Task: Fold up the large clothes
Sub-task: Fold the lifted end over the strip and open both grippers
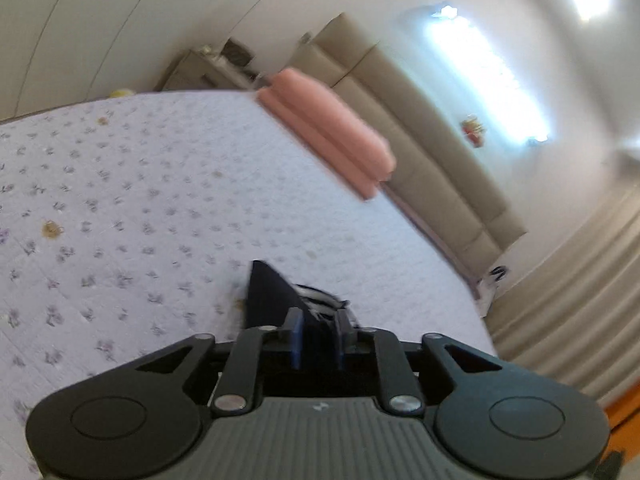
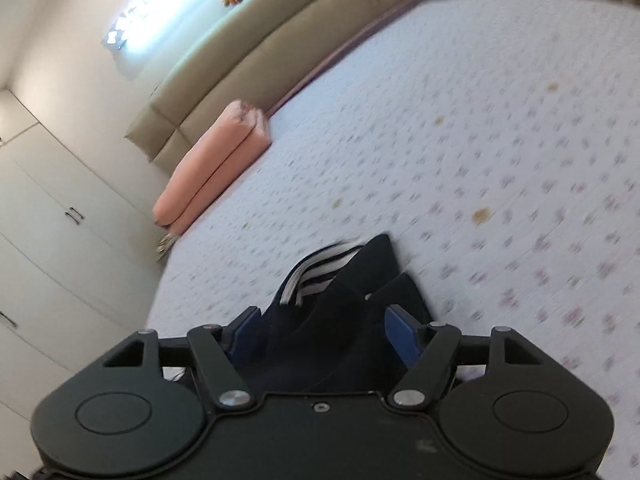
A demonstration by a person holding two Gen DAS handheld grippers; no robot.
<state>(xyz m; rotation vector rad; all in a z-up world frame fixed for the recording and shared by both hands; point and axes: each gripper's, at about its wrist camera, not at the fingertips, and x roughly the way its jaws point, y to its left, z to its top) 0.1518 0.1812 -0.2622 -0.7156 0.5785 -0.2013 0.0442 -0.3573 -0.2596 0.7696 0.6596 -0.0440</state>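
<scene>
A dark navy garment (image 1: 268,296) with a black-and-white striped part (image 2: 320,270) is the thing held. My left gripper (image 1: 318,330) is shut on a navy fold of it, raised above the bed. My right gripper (image 2: 324,328) is shut on a thicker bunch of the same navy cloth (image 2: 340,320), with the striped part sticking out past the fingers. Most of the garment hangs below the grippers, out of sight. Both views are blurred by motion.
A bed with a white flowered quilt (image 1: 140,200) fills the ground below, also shown in the right wrist view (image 2: 480,140). A folded pink blanket (image 1: 332,136) lies at its head against a beige padded headboard (image 1: 432,152). White wardrobe doors (image 2: 48,220) stand beside the bed.
</scene>
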